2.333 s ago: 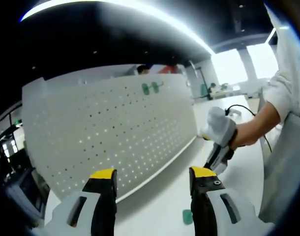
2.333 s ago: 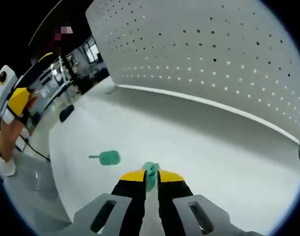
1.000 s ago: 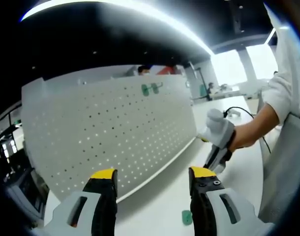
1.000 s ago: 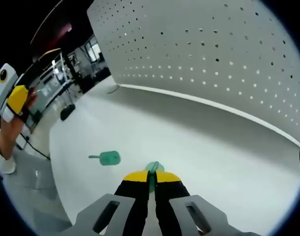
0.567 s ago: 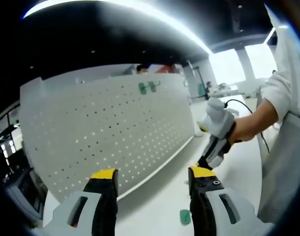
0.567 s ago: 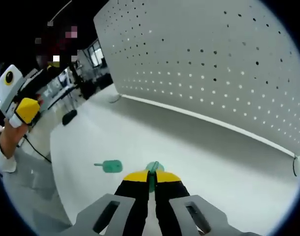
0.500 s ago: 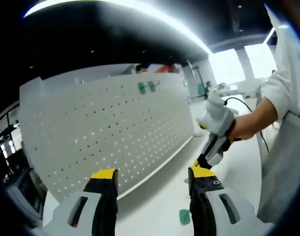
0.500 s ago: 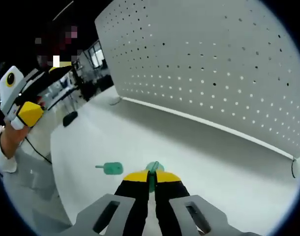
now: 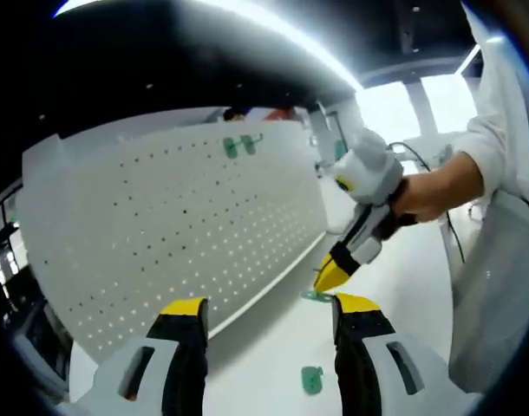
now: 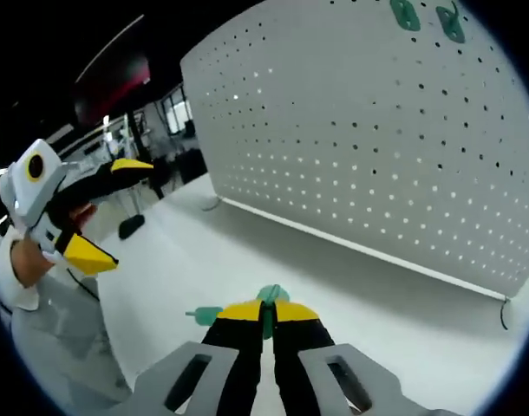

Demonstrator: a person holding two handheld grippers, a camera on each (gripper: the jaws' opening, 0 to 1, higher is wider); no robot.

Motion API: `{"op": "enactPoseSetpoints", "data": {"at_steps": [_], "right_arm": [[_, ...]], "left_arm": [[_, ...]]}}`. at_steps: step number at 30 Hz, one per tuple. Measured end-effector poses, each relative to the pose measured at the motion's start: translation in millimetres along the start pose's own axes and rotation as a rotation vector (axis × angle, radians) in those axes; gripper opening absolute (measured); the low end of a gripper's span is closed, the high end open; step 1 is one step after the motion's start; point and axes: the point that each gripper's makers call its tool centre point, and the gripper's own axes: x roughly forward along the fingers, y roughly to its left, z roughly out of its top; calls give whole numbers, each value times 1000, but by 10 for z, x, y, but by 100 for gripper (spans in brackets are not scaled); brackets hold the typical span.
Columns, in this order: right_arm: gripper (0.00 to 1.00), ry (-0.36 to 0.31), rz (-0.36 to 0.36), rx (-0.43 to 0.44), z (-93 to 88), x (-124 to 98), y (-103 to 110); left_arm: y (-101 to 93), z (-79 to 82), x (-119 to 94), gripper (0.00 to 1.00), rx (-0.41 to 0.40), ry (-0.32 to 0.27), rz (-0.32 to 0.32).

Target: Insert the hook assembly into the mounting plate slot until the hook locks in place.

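A: Right gripper (image 10: 264,314): yellow-tipped jaws pinched together on a small green plastic hook piece (image 10: 270,295), held above the white tabletop (image 10: 403,303).

B: Left gripper (image 9: 264,312): jaws wide apart, nothing between them. A second green hook piece (image 9: 312,379) lies on the tabletop near its right jaw.

A: White perforated mounting board (image 10: 395,147) stands upright; two green hooks (image 9: 240,145) hang near its top edge.

The pegboard (image 9: 178,234) is white with a regular grid of small dark holes, the hooks (image 10: 425,17) hung on it and the hook (image 9: 311,379) on the white table (image 9: 273,373) are green, and the right gripper (image 10: 265,310) is yellow-tipped over black.
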Motion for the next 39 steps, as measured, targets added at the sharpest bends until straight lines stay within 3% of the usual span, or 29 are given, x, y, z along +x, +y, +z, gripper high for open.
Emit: {"op": "enactPoseSetpoints", "data": {"at_steps": [19, 39], "right_arm": [[1, -91, 70, -91, 423, -236, 472], [1, -103, 167, -150, 535, -228, 904]], "left_arm": [[-224, -50, 78, 59, 28, 22, -79], [-331, -43, 119, 58, 46, 26, -122]]}}
